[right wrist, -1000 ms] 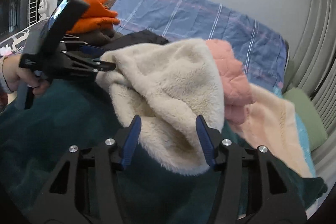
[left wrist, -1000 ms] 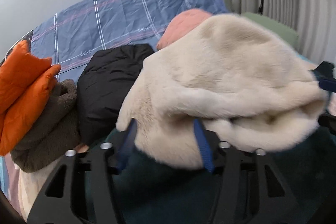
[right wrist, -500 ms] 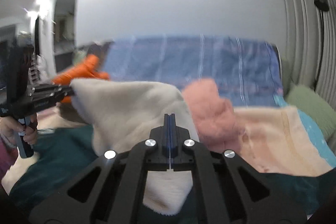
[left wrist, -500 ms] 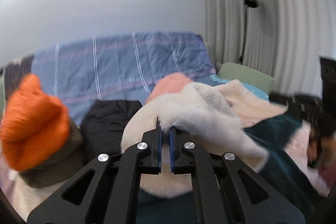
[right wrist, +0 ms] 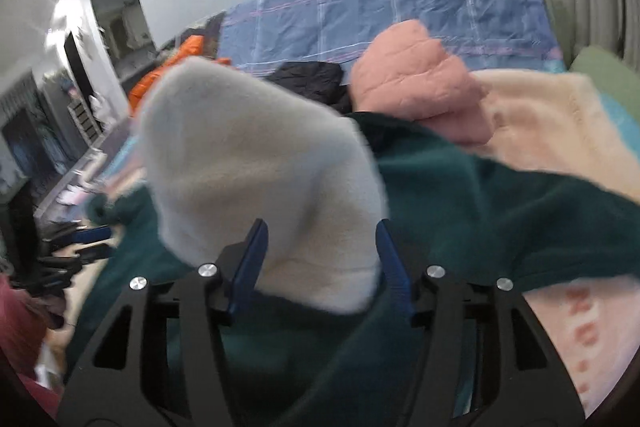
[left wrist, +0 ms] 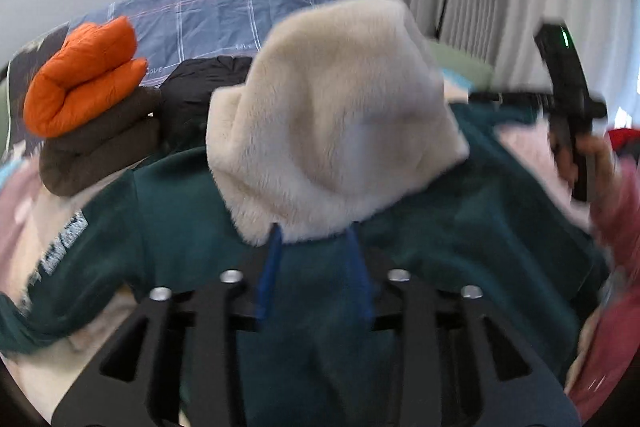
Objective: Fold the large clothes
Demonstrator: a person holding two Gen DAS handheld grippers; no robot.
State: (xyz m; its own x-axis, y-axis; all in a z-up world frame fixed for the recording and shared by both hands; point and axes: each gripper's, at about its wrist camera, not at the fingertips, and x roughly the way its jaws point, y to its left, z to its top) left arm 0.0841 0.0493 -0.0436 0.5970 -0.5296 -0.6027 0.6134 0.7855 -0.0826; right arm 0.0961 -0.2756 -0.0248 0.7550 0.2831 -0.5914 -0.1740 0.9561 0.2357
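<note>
A cream fluffy garment [left wrist: 336, 123] lies bunched in a mound on a dark teal garment [left wrist: 460, 227] spread over the bed. My left gripper [left wrist: 316, 239] is open, its blue pads at the mound's near edge, with fleece overlapping the tips. In the right wrist view the cream garment [right wrist: 256, 163] fills the middle, and my right gripper [right wrist: 320, 231] is open with fleece lying between its jaws. The teal garment [right wrist: 500, 211] runs under it. The right gripper body also shows at the right of the left wrist view [left wrist: 568, 99].
A folded orange jacket [left wrist: 84, 75] sits on a brown garment [left wrist: 96, 147] at the left, beside a black jacket [left wrist: 200, 91]. A pink quilted garment [right wrist: 416, 87] and a peach blanket [right wrist: 552, 123] lie to the right. A blue plaid cover [right wrist: 400, 11] spans the back.
Both grippers, shut on the cream garment half a second ago, have opened. The garment has dropped into a mound on the teal garment.
</note>
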